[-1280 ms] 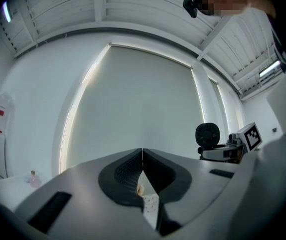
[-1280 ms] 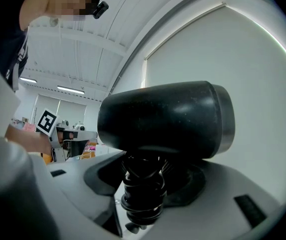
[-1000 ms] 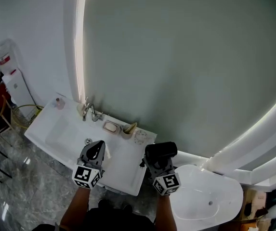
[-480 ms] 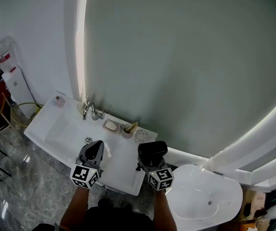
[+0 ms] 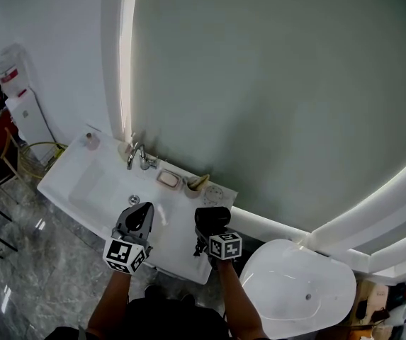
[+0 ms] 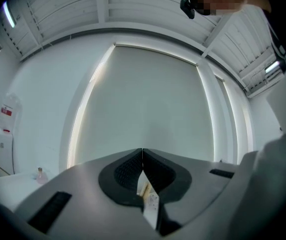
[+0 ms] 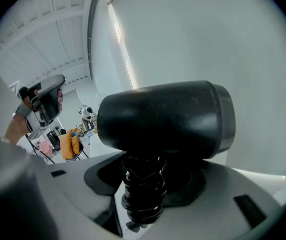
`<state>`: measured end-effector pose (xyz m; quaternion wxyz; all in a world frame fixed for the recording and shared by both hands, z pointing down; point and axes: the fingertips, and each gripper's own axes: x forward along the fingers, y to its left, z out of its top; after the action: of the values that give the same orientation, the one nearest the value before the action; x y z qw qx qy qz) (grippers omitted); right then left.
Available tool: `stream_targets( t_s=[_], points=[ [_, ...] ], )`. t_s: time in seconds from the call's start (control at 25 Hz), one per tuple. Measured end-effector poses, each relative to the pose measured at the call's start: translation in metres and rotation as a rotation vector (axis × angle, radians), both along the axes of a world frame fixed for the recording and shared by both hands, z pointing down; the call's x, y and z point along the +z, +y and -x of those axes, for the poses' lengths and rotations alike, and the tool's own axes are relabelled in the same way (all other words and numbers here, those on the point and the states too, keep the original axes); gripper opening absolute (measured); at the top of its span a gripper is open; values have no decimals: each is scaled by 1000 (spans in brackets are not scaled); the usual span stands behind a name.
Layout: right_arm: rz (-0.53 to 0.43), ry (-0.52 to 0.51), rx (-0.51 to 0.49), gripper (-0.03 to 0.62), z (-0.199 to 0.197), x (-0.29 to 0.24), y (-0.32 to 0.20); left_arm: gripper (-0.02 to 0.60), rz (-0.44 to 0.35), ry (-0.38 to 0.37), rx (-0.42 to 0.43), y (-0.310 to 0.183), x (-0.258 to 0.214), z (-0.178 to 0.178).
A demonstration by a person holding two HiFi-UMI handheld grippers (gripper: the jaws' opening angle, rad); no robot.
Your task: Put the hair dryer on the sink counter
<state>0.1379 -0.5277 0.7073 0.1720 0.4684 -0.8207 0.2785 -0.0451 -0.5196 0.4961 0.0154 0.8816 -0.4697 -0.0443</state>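
The black hair dryer (image 5: 212, 218) is in my right gripper (image 5: 211, 228), which is shut on its handle. It hangs above the right end of the white sink counter (image 5: 178, 245). In the right gripper view the dryer's barrel (image 7: 167, 116) lies across the jaws, and the handle with its cord coiled round it (image 7: 143, 186) sits between them. My left gripper (image 5: 144, 208) hovers over the counter's front edge beside the basin. It is shut with nothing in it; its tips (image 6: 143, 153) meet.
At the back of the counter stand a faucet (image 5: 137, 157), a soap dish (image 5: 167, 179), a cup (image 5: 195, 184) and a small bottle (image 5: 89, 140). A white tub (image 5: 298, 289) lies at the right. A large lit mirror fills the wall behind. Furniture stands at the far left.
My right gripper has carried the hair dryer leftward, from the gap beside the tub to over the counter's right end. The left gripper has hardly moved.
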Motion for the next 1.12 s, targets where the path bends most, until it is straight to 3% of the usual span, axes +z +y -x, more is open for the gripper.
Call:
stream_targets(
  t_s=[0.32,0.56,0.84,1.12],
  points=[
    [247,-27,82,222,2,78,-15,25,-20,-11,-3,-6,0,4],
    [425,24,129,221,-3,129,-19,25,-12,-20,-8,-11,3,8],
    [633,33,210,221,-6,160,-21,25,-5,-11,-25,-9,6,14],
    [828,-22,334,219,-5,187,-10,25,14,-9,-21,1,15,13]
  ],
)
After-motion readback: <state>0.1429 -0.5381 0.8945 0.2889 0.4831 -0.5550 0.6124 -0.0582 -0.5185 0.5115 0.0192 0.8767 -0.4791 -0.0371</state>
